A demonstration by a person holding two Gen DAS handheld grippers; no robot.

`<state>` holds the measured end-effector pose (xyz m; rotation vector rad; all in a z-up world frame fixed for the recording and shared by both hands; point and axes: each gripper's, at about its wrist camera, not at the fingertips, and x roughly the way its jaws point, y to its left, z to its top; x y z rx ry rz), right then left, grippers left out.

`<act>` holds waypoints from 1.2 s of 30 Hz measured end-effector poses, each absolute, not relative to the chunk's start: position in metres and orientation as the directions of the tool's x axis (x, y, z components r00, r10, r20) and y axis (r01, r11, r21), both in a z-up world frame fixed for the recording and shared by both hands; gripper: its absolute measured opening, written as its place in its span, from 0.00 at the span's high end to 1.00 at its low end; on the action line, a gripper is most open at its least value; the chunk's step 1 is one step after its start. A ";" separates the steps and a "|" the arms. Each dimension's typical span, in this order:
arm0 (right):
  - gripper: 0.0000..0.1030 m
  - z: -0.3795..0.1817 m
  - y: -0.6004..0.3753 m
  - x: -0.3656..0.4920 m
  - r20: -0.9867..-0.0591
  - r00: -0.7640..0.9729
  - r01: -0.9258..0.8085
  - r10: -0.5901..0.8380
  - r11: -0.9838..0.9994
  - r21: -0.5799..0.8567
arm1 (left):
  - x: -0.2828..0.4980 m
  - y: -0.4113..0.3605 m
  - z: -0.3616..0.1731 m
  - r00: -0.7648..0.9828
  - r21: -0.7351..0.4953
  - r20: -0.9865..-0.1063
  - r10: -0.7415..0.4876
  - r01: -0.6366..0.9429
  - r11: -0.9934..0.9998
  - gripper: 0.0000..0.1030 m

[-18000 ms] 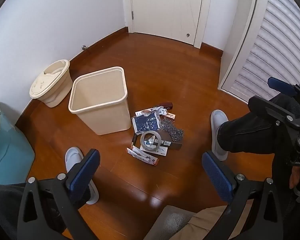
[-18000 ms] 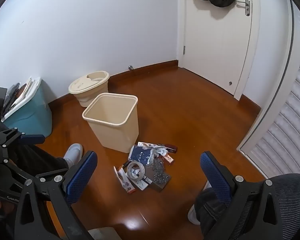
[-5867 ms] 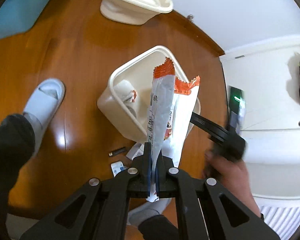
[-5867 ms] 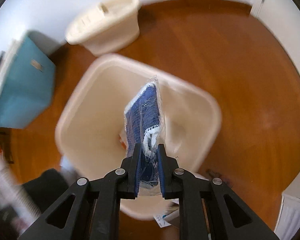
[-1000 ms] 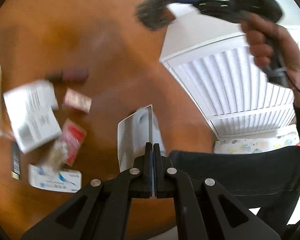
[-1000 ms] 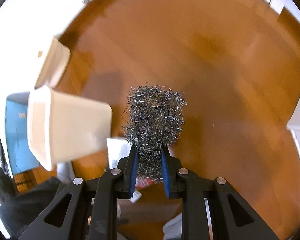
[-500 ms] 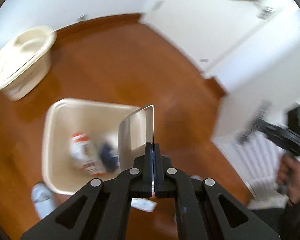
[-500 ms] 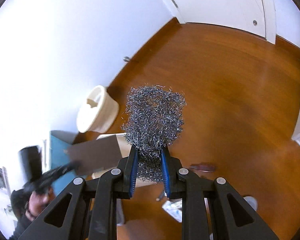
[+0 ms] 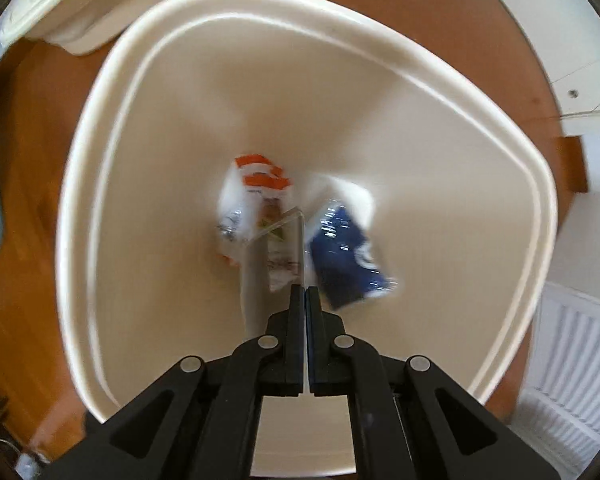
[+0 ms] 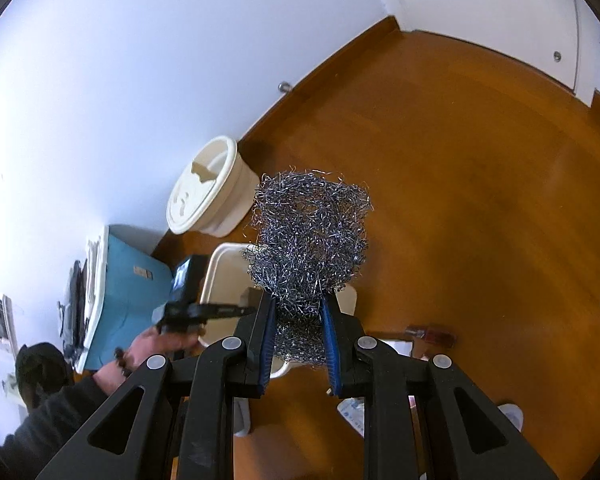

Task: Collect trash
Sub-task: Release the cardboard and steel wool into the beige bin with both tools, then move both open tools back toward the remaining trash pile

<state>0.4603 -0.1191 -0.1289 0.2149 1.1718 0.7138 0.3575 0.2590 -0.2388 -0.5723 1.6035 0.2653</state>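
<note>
The left tool (image 9: 304, 292) has swung over the bin (image 9: 112, 80), clamped on a clear sheet (image 9: 276, 236) directly above it; the right tool (image 10: 300, 320) grips steel wool (image 10: 308, 232).

Beyond the left fingers (image 9: 296, 312), the wrappers (image 9: 260, 200) in the bin (image 9: 112, 160) are motion-blurred, their print unreadable. The steel wool (image 10: 310, 236) between the right fingers (image 10: 266, 336) hides part of the bin's rim.

Left gripper (image 9: 303, 292) clamped on thin clear plastic sheet (image 9: 274, 240), pointing down into cream square plastic bin (image 9: 112, 184); orange-white wrapper (image 9: 256, 196), blue packet (image 9: 348, 256) beyond fingertips.
</note>
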 end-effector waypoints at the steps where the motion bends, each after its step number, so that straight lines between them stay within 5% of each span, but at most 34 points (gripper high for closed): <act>1: 0.78 -0.130 -0.116 0.461 -0.766 0.196 -0.405 0.612 0.762 0.505 | 0.358 0.259 -0.234 -0.009 -0.160 -0.982 -0.189 -0.497 0.853 0.99; 12: 0.78 -0.140 -0.079 0.435 -0.777 0.133 -0.474 0.616 0.727 0.496 | 0.298 0.263 -0.121 0.173 -0.217 -0.974 -0.148 -0.499 0.839 0.99; 17: 0.74 -0.149 -0.037 0.420 -0.794 0.085 -0.554 0.602 0.691 0.465 | 0.247 0.251 -0.066 0.331 -0.385 -0.913 -0.238 -0.507 0.771 0.99; 27: 0.73 -0.274 0.106 0.435 -0.926 -0.064 -0.589 0.371 0.735 0.335 | 0.245 0.290 -0.087 0.335 -0.424 -0.903 -0.269 -0.604 0.674 0.99; 31: 0.42 -0.308 0.136 0.442 -0.965 -0.104 -0.601 0.240 0.758 0.253 | 0.252 0.302 -0.088 0.348 -0.469 -0.882 -0.317 -0.596 0.652 0.99; 36: 0.42 -0.274 0.148 0.449 -0.973 -0.075 -0.691 0.218 0.692 0.208 | 0.245 0.306 -0.077 0.366 -0.454 -0.887 -0.280 -0.586 0.672 0.99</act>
